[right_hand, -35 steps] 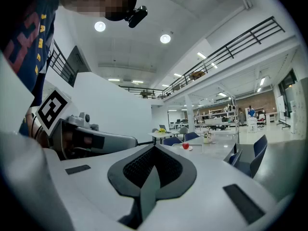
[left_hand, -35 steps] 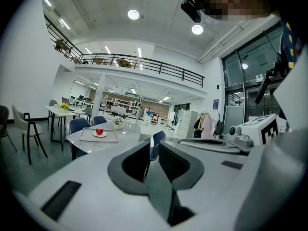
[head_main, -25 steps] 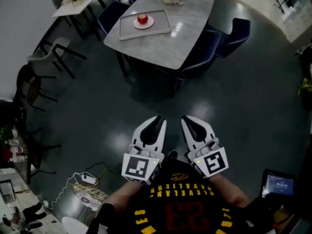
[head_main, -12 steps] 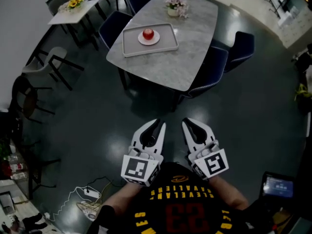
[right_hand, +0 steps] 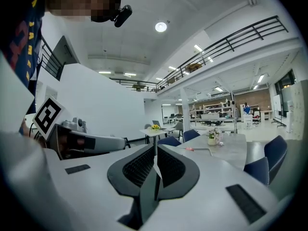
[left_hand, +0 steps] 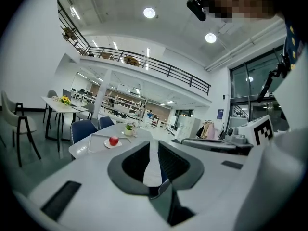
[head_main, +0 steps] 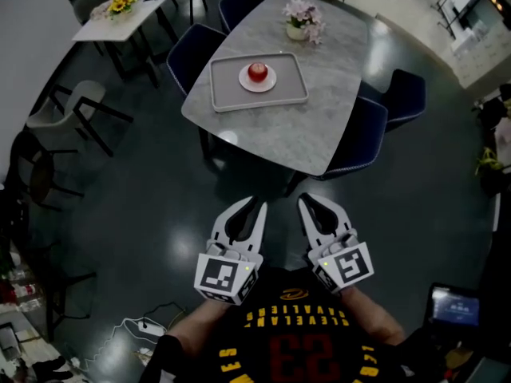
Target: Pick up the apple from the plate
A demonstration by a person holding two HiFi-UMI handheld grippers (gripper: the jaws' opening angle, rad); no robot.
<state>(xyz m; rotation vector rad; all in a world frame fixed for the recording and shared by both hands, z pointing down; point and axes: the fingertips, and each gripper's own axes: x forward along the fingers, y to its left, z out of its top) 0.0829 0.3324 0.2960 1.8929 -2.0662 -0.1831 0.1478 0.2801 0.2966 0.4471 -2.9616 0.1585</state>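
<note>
A tall, white-walled hall with a railed mezzanine and round ceiling lights surrounds a dark, glossy floor point(head_main: 144, 182) that mirrors the lamps. On it stands a long table point(head_main: 295, 126) with rounded corners and a pale grey, marble-veined top, ringed by padded navy chairs point(head_main: 192, 50). A smaller white table point(head_main: 120, 18) with yellow flowers sits well apart at the upper left. Near the person's chest, the left gripper point(head_main: 254, 207) and the right gripper point(head_main: 313, 206), both smooth white shells with dark ribbed pads, hover over the floor well short of the table, each with its jaws pressed together on nothing. A shallow grey rectangular tray point(head_main: 223, 94) lies on the tabletop, with a pot of pale pink flowers point(head_main: 302, 21) beyond it. Inside the tray rests a small round white plate point(head_main: 246, 81), and on it the shiny red apple point(head_main: 257, 72).
</note>
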